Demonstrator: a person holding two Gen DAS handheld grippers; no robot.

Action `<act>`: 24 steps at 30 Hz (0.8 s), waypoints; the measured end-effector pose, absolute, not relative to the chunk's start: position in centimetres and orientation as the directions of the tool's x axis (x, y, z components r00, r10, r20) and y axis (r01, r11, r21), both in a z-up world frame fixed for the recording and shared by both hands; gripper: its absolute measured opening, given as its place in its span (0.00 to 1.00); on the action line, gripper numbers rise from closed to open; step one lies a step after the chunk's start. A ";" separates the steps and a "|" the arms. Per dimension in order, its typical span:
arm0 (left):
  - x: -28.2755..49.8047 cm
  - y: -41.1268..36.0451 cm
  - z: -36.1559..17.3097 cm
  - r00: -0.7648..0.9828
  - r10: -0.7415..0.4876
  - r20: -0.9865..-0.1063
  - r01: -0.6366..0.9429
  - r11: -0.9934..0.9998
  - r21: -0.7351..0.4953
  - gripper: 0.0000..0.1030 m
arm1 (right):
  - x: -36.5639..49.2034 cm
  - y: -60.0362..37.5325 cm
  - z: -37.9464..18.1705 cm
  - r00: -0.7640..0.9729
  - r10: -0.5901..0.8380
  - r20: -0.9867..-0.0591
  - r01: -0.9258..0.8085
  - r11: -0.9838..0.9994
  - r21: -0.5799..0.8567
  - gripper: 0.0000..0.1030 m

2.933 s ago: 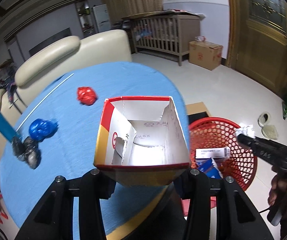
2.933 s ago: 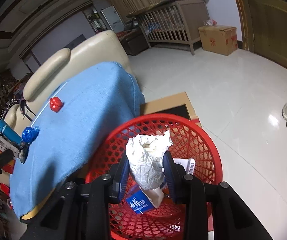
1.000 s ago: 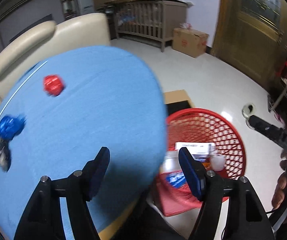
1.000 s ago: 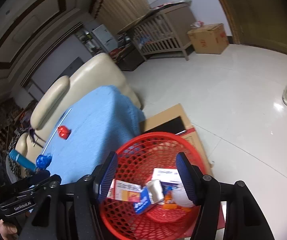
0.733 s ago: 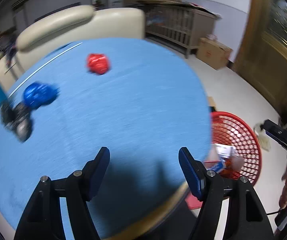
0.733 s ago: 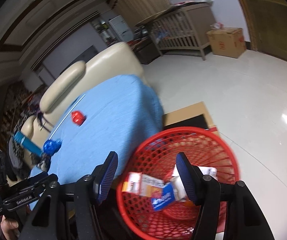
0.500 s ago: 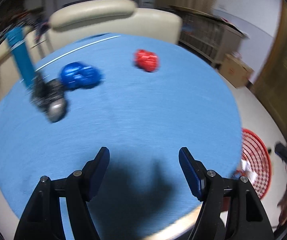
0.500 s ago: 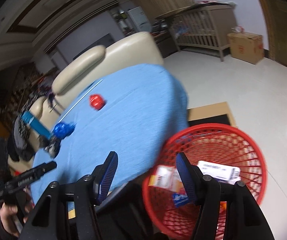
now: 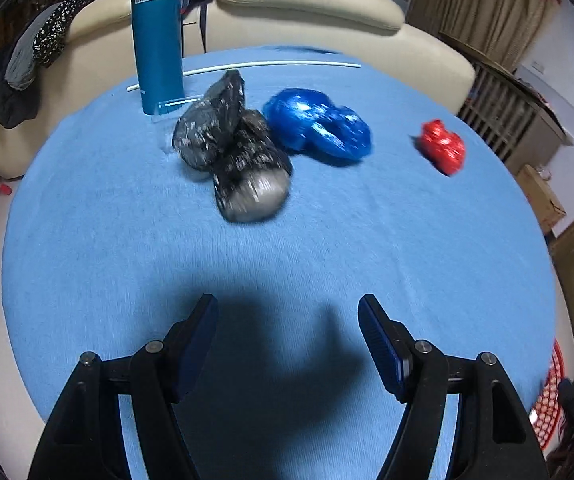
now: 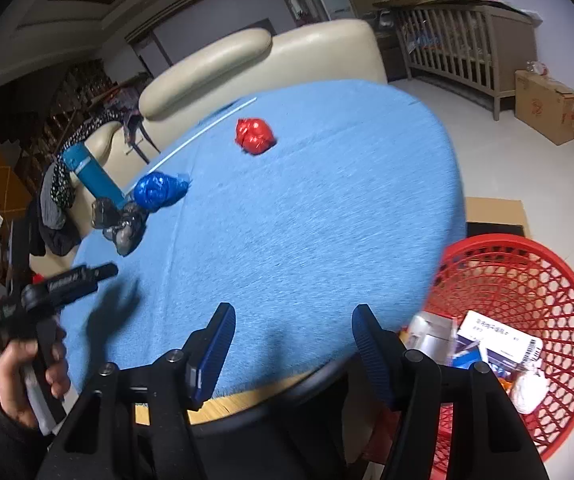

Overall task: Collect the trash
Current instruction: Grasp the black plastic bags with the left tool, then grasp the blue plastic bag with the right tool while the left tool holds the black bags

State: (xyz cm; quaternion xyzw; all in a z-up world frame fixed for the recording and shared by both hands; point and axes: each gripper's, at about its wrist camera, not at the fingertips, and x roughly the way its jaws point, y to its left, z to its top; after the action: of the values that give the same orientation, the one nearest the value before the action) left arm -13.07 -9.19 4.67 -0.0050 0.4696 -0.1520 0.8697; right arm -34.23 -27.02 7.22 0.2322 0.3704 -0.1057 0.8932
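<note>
- Hovering over the blue tablecloth point(image 9: 367, 240): left gripper point(image 9: 287, 332) has its jaws apart with nothing between them, pitched down at the cloth, short of the trash.
- Right gripper point(image 10: 289, 344) likewise spread and empty, sitting at the table's near edge, beside the red basket point(image 10: 559, 280).
- Trash left on the table: grey-black crumpled bag point(image 9: 235, 152) nearest the left gripper; blue crumpled bag point(image 9: 319, 124) just beside it, looks touching; red crumpled bag point(image 9: 443, 146) well apart to the right.
- Likely split: left takes the grey or blue wad, red one sits closer to the right side. A guess from layout only.
- Teal bottle point(image 9: 157, 36) stands upright behind the grey bag, with a thin white rod point(image 9: 271, 65) along the far edge of the cloth. Probably not trash.
- Basket on the floor, tucked against the table edge, so drops are short. It holds a white labelled box point(image 10: 499, 340), a white paper wad point(image 10: 529, 390) and other cartons, blurred.
- The person's hand point(image 10: 27, 372) holding the left gripper shows in the right view.
</note>
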 end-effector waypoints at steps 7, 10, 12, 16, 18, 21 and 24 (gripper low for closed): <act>-7.1 -10.8 5.8 0.541 -0.254 -0.802 0.229 0.962 -0.150 0.71 | -31.5 -26.0 6.4 0.677 0.007 -0.736 0.346 0.879 0.327 0.63; -4.5 -11.6 5.3 0.538 -0.224 -0.813 0.211 0.969 -0.128 0.71 | -30.5 -25.9 6.3 0.664 0.009 -0.748 0.348 0.882 0.319 0.63; -3.0 -11.7 4.6 0.530 -0.205 -0.823 0.191 0.974 -0.120 0.71 | -29.8 -25.9 6.4 0.659 0.006 -0.752 0.348 0.884 0.312 0.63; -1.4 -11.2 2.9 0.506 -0.209 -0.837 0.199 0.972 -0.123 0.38 | -28.0 -25.6 6.8 0.648 0.005 -0.762 0.338 0.895 0.293 0.63; -1.8 -10.5 2.9 0.511 -0.245 -0.824 0.219 0.964 -0.151 0.37 | -27.0 -25.3 7.0 0.644 0.004 -0.765 0.327 0.903 0.280 0.63; -2.9 -9.1 2.9 0.515 -0.263 -0.816 0.232 0.959 -0.163 0.36 | -24.3 -24.5 7.6 0.642 0.008 -0.766 0.299 0.918 0.259 0.63; -4.1 -7.3 2.9 0.521 -0.267 -0.811 0.225 0.959 -0.171 0.36 | -20.7 -23.3 8.5 0.653 0.018 -0.757 0.248 0.940 0.236 0.63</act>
State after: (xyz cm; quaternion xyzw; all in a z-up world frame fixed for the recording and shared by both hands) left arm -4.14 -7.33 2.88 -0.0221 0.4688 -0.1410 0.8717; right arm -20.67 -23.28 8.46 0.1614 0.4115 -0.0641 0.8947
